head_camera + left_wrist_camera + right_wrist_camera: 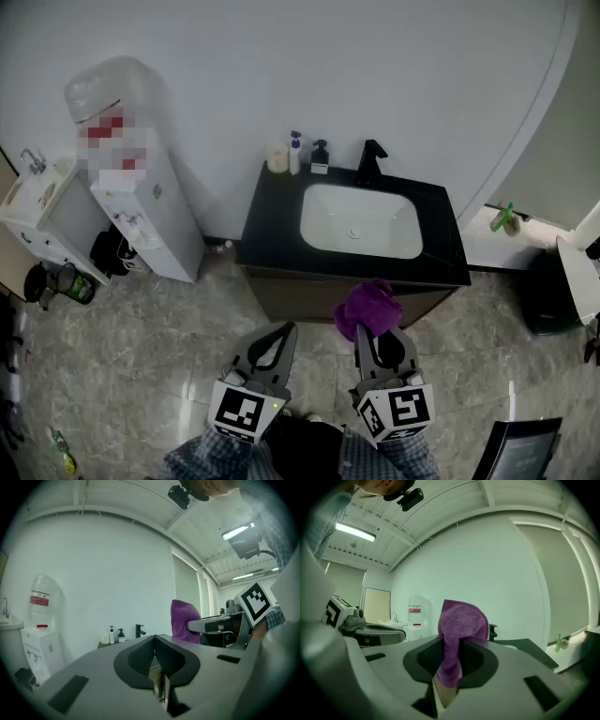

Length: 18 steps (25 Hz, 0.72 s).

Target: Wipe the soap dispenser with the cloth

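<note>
A black soap dispenser (320,157) stands at the back left of the black vanity top (276,217), beside a white bottle with a blue top (295,153) and a cream container (277,158). In the left gripper view the soap dispenser (121,635) is small and far off. My right gripper (372,330) is shut on a purple cloth (367,308), held in front of the vanity's front edge. The cloth (458,630) stands up out of the right gripper (451,654). My left gripper (280,335) is shut and holds nothing, its jaws pressed together (155,641).
A white basin (359,220) and a black faucet (371,161) are set in the vanity. A water dispenser (136,192) stands left of it, with a small white sink (33,192) further left. A green bottle (504,218) sits on a ledge at right, above a dark bin (548,292).
</note>
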Available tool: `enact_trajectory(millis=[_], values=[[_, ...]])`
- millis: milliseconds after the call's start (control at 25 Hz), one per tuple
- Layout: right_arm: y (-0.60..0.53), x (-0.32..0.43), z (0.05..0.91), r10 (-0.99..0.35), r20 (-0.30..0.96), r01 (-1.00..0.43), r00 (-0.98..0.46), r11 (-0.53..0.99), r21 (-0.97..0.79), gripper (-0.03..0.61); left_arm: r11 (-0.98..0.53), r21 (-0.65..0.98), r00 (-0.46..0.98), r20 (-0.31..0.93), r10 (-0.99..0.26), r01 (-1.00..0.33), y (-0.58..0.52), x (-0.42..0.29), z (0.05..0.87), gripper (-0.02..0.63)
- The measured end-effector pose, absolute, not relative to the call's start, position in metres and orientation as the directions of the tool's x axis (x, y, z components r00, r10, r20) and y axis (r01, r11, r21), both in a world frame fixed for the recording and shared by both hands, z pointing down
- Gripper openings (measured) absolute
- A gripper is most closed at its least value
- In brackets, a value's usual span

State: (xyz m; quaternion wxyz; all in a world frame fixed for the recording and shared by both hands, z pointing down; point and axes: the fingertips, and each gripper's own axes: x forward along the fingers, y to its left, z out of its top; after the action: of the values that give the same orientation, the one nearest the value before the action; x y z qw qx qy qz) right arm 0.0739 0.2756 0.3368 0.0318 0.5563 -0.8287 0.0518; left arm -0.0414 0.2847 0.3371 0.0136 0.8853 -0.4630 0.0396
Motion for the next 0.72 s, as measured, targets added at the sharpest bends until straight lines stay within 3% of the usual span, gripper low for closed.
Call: enact_trajectory(millis=[400,720], values=[[0.275,0.077,0.34,-0.916,0.115,-0.923,-0.385,0.383,-0.042,0.075,-0.576,-0.011,0.57,0.128,-0.811,-0.817,0.285,-0.038,0.347,0.002],[0.278,0.084,0.344,-0.921,0.118,-0.928,-0.372,0.366,-0.075,0.077,-0.571,-0.007,0.568,0.09,-0.818,-0.821,0.288,-0.034,0.341,0.002]])
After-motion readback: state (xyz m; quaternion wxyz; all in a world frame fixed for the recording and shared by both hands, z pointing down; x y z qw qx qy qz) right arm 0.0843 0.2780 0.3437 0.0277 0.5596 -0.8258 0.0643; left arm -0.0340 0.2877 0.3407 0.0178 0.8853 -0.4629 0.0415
